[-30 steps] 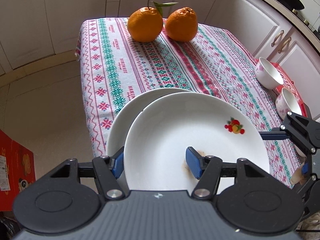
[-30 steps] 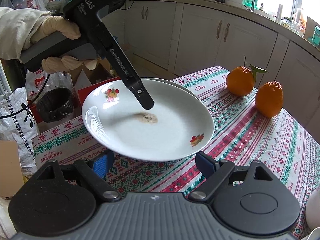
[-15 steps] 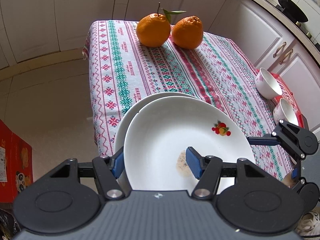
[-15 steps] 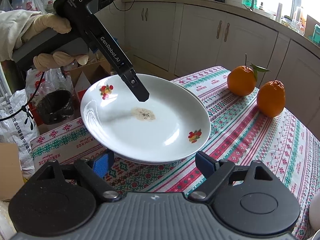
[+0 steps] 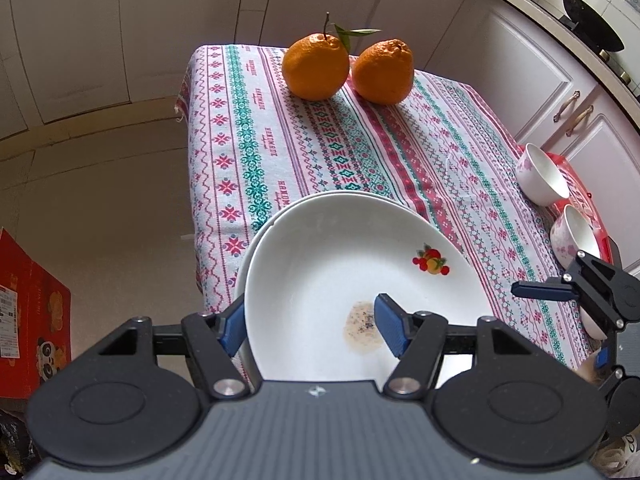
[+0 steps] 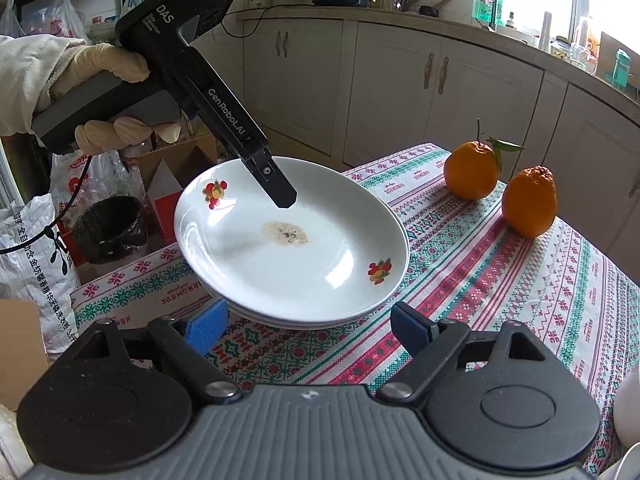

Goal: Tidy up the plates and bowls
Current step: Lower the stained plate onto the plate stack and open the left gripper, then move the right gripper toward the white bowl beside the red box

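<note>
Two oranges sit side by side at the far end of the table, one with a stem and leaf. Two bowls stand near the table's right edge, both showing nothing inside. Two plates are in view: the top plate, printed with fruit motifs and carrying a brownish stain near its centre, is tilted above the lower plate, whose rim peeks out beneath it, near the table's front corner. Whether the two touch cannot be told.

The left gripper, held in a gloved hand, pinches the top plate's near rim, one finger above the dish and one below it. The right gripper hovers just in front of the plates with its jaws spread wide, holding nothing.
</note>
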{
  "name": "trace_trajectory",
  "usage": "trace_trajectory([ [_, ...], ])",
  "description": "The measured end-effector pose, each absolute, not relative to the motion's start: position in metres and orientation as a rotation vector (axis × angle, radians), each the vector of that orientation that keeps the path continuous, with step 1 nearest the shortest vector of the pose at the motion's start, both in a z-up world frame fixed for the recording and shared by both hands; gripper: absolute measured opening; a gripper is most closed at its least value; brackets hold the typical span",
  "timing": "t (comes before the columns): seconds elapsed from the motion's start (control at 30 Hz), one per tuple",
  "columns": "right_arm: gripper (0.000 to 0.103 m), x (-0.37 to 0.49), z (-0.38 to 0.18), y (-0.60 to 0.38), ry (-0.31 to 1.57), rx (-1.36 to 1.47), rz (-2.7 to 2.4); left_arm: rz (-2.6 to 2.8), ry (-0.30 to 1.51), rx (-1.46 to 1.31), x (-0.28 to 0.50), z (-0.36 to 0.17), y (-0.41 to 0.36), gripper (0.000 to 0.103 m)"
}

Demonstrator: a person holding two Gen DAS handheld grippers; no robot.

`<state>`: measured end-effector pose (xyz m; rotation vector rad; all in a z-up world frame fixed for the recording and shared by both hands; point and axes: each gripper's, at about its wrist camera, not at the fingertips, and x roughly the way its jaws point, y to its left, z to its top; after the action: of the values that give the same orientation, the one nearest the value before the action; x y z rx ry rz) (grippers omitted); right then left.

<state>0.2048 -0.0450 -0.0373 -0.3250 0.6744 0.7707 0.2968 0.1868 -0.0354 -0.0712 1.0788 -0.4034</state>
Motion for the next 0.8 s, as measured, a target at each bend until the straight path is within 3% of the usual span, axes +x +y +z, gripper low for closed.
trace_trajectory([
  [0.37,0.092,0.196,-0.032,-0.058,0.662,-0.297,0.742,-0.371,1.077,-0.031,0.297,-0.032,0.180,0.068],
  [0.53,0.102,0.193,-0.029,-0.066,0.655,-0.290,0.711,-0.348,1.080,0.006,0.296,-0.031,0.176,0.070],
  [0.8,0.103,0.186,-0.028,-0.077,0.679,-0.275,0.675,-0.325,1.059,0.063,0.291,-0.028,0.170,0.073],
])
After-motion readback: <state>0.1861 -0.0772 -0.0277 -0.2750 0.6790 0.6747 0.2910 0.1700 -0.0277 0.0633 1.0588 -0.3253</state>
